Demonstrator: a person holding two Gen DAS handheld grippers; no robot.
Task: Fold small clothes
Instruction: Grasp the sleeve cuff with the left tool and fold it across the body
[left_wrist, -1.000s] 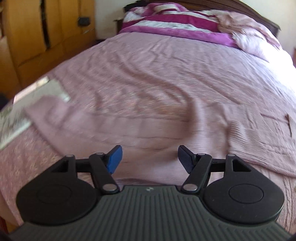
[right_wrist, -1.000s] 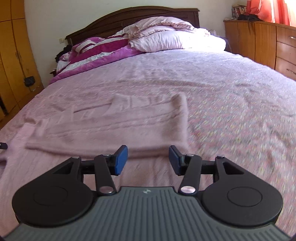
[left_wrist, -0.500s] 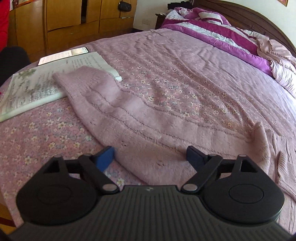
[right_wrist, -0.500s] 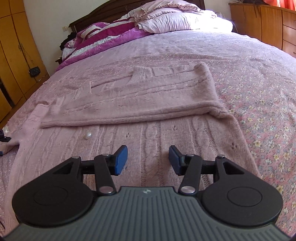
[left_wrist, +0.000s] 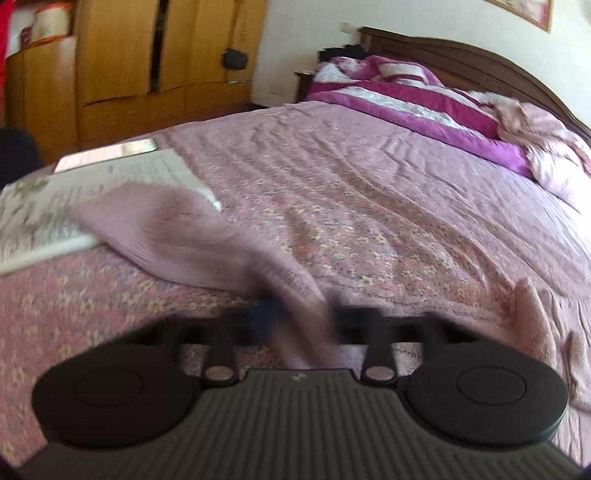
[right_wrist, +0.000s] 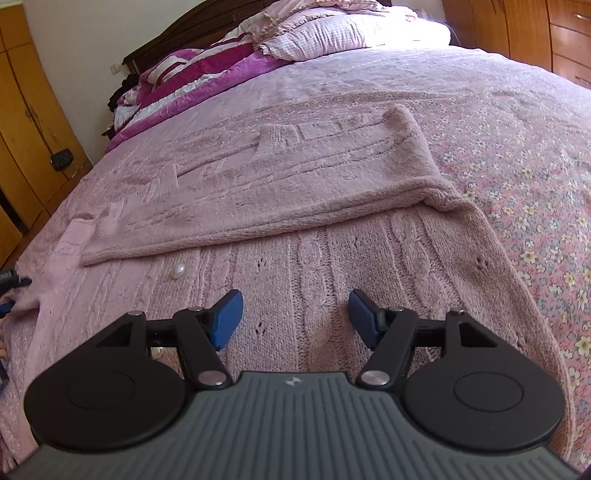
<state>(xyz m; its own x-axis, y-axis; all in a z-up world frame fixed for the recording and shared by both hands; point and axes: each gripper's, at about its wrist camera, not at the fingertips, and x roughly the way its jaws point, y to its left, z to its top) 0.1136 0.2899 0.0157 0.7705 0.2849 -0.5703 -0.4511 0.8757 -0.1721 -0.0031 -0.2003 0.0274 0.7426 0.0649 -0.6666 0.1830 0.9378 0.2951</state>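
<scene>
Pinching the sleeve (left_wrist: 177, 236) end, the left gripper (left_wrist: 299, 321) is clamped on it; the sleeve runs leftward onto a book (left_wrist: 44, 210). The right gripper (right_wrist: 295, 314), jaws opening and empty, hovers over the sweater (right_wrist: 332, 258) body.

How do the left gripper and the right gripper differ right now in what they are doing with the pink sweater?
The left gripper is shut on a sleeve of the pink sweater; the right gripper holds nothing, its jaws opening with only flat knit below them. The left gripper's view is blurred, while the right gripper's is sharp. The left gripper faces the open book at the bed's edge; the right gripper faces the sweater's folded body. Both have blue pads and point down at the sweater.
</scene>
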